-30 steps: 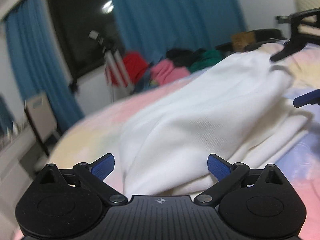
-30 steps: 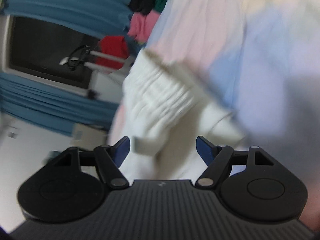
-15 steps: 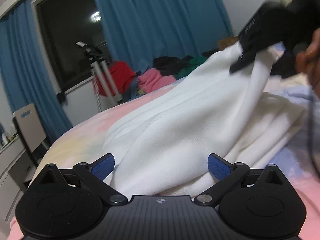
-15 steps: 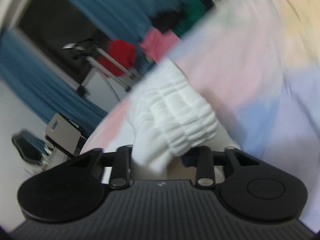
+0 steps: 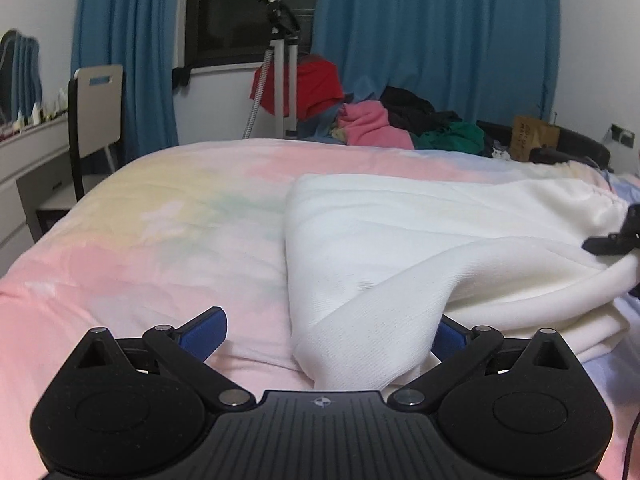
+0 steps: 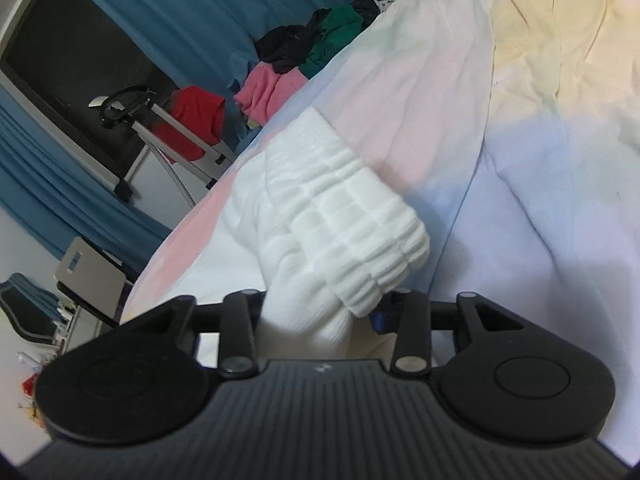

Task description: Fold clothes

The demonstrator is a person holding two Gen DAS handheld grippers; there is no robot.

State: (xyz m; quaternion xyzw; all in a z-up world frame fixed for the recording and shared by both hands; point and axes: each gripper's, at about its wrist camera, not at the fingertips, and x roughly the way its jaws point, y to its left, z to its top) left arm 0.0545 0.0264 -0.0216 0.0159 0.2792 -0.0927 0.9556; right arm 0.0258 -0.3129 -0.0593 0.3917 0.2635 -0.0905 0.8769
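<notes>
At the far left of the left wrist view a chair (image 5: 98, 108) stood against a white desk (image 5: 24, 168), with blue curtains (image 5: 432, 40) and a dark window (image 5: 248, 8) behind. A tripod stand (image 5: 280, 60) rose in front of the window, and to its right lay a pile of clothes (image 5: 384, 120) in red, pink, black and green at the far edge of the bed.

The bed (image 5: 140, 220) was covered in a pastel sheet of pink, yellow and pale blue. On its right half lay the white garment (image 5: 420, 232), partly doubled over, with one fold running down toward the camera. The left gripper (image 5: 326, 330) stood wide, its blue fingers (image 5: 204, 330) far apart; the fold of white cloth lay between them, covering much of the right one, and nothing was pinched.

At the right edge of that view a dark part of the right gripper (image 5: 616, 236) met the gathered hem of the garment.

In the right wrist view the right gripper (image 6: 320, 312) was drawn narrow on the ribbed cuff (image 6: 344, 232) of the garment, which bulged out above the jaws. The fingertips were mostly buried in cloth, so the exact grip point was hard to make out. The sheet lay beyond, to the right.
</notes>
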